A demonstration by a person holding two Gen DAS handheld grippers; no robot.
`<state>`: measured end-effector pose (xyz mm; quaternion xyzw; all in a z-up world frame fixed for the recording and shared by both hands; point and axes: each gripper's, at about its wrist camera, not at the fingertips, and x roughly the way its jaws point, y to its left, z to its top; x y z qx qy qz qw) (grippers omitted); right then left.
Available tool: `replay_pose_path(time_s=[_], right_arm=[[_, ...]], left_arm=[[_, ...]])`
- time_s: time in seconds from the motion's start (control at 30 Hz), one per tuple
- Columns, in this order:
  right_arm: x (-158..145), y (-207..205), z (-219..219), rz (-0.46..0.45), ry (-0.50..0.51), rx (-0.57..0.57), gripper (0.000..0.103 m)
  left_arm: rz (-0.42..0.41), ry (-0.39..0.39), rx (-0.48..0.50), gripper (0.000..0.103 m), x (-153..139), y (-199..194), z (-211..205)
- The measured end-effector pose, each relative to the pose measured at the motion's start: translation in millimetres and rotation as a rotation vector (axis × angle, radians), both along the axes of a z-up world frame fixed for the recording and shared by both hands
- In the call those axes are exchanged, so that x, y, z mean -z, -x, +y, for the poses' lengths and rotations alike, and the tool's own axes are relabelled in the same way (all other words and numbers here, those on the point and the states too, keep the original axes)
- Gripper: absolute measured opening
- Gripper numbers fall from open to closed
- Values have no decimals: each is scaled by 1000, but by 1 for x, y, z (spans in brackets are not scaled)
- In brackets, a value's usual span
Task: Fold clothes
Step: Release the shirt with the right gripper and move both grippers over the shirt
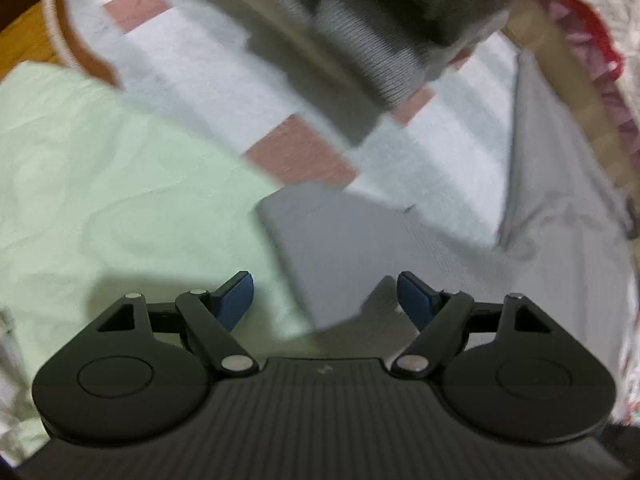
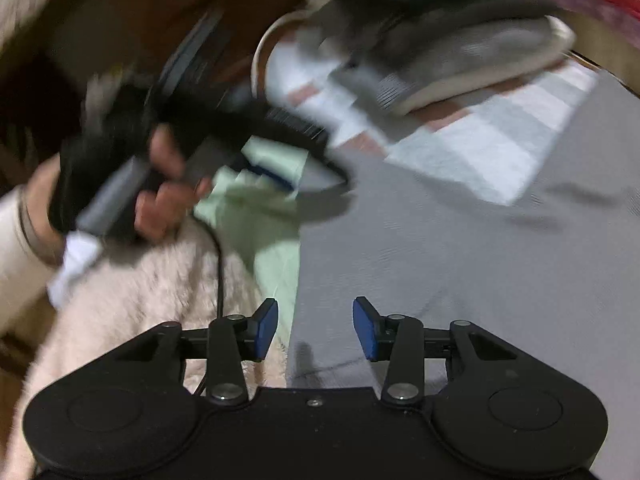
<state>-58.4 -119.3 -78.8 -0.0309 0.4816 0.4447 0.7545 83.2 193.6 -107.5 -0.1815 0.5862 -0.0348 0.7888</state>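
Left gripper (image 1: 325, 298) held with jaws parted, empty, over flat grey cloth (image 1: 340, 248) beside pale green garment (image 1: 100, 184), right gripper (image 2: 315, 330) likewise released, nothing grasped.

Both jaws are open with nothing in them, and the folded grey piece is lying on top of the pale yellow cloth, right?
Not quite: the cloth under the folded grey piece is pale green, not yellow, as the left wrist view shows. The rest holds: the left gripper and right gripper have open, empty jaws.
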Motion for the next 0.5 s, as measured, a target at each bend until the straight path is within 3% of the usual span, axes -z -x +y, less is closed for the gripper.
replay_pose_path(time_s=[0.07,0.13,0.17,0.2,0.23,0.33,0.4,0.5], right_arm=[[3,6,19,-40,40,-46,50],[6,11,26,-62,9,-57,50],[8,14,29,-73,-8,-62,50],[12,14,28,-67,-23,-42,50],[16,14,28,-60,-37,-21,50],[16,24,29,-140,20,-21,51],[14,35,29,-202,75,-42,51],[16,48,23,-212,59,-98,53]], left_arm=[[-51,-6,27,77,1,-6,-10],[-90,-47,64,73,3,-9,-23],[-109,-66,85,63,4,-9,-29],[-121,-61,103,47,6,-9,-33],[-134,-54,118,39,7,-9,-36],[-188,42,136,27,5,-11,-31],[-224,125,169,6,2,-16,-28],[-258,179,251,6,-4,-24,-41]])
